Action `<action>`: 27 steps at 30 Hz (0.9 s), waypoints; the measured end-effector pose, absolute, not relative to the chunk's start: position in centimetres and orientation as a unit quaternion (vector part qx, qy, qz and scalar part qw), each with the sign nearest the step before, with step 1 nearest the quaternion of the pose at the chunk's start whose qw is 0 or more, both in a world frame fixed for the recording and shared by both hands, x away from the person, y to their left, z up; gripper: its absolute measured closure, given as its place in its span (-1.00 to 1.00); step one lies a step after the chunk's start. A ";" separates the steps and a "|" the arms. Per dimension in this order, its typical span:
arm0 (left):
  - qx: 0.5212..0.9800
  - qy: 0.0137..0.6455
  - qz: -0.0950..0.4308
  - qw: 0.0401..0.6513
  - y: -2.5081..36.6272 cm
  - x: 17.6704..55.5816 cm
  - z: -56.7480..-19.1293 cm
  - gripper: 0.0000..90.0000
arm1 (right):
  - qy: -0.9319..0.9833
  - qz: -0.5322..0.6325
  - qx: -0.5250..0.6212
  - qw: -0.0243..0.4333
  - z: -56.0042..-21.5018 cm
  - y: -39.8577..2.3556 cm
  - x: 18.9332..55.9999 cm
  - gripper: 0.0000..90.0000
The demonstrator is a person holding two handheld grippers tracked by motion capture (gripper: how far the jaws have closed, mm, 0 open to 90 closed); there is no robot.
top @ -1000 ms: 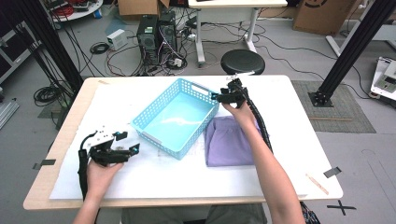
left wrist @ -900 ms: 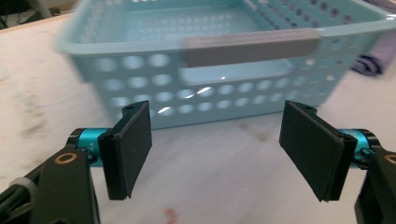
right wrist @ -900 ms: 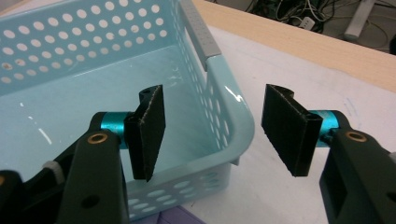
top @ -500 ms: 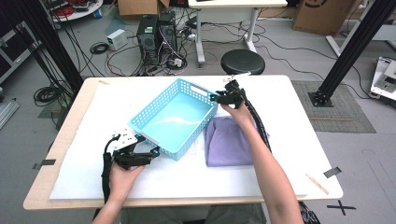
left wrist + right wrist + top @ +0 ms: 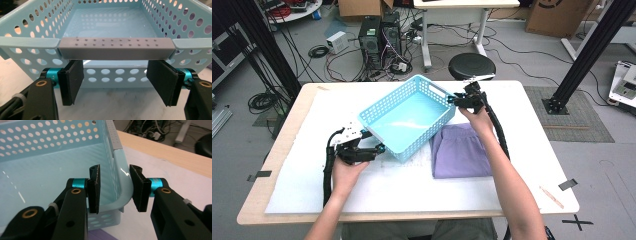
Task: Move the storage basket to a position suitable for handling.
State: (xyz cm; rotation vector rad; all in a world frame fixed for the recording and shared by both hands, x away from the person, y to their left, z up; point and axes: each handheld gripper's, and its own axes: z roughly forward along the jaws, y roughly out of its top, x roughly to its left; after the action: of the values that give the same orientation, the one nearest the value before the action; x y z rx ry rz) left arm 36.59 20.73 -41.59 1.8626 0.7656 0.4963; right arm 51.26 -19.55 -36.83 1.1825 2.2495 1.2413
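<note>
**Basket grab risks: corner slip, handle miss**

Right tongs (image 5: 113, 191) straddle the basket (image 5: 412, 117) corner wall, pads not visibly pressing; a one-corner lift may tip or slip. Left tongs (image 5: 115, 83) spread wide just under the grey handle (image 5: 115, 48), touching nothing; closing there may miss. Purple cloth (image 5: 460, 152) beside the right tongs may snag.

Blue basket (image 5: 407, 119) blocks the table's (image 5: 302, 200) centre, with purple cloth (image 5: 460, 152) touching its lower-right side; lower left, upper right and bottom edge of the table lie open.

Your left gripper (image 5: 373, 141) has slid rightward across the frame — jaws spread at the basket's (image 5: 407, 116) near end.
</note>
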 end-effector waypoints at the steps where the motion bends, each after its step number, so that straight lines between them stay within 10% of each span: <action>1: 0.776 0.310 0.201 0.511 20.6 37.1 -41.5 -0.25 | 0.781 0.433 0.421 0.158 -36.6 -20.1 51.0 0.41; 16: 0.793 0.270 0.160 0.522 18.1 43.0 -42.7 -0.23 | 0.747 0.418 0.478 0.197 -38.3 -26.4 47.7 0.45; 27: 0.762 0.316 0.173 0.538 19.2 38.5 -42.3 -0.50 | 0.737 0.478 0.438 0.192 -37.8 -28.7 46.4 -0.24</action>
State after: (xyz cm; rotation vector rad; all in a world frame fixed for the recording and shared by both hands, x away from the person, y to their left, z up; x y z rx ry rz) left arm 38.52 19.24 -42.31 1.8141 0.7522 0.4120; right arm 46.42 -28.70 -37.78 1.2285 2.0691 1.3413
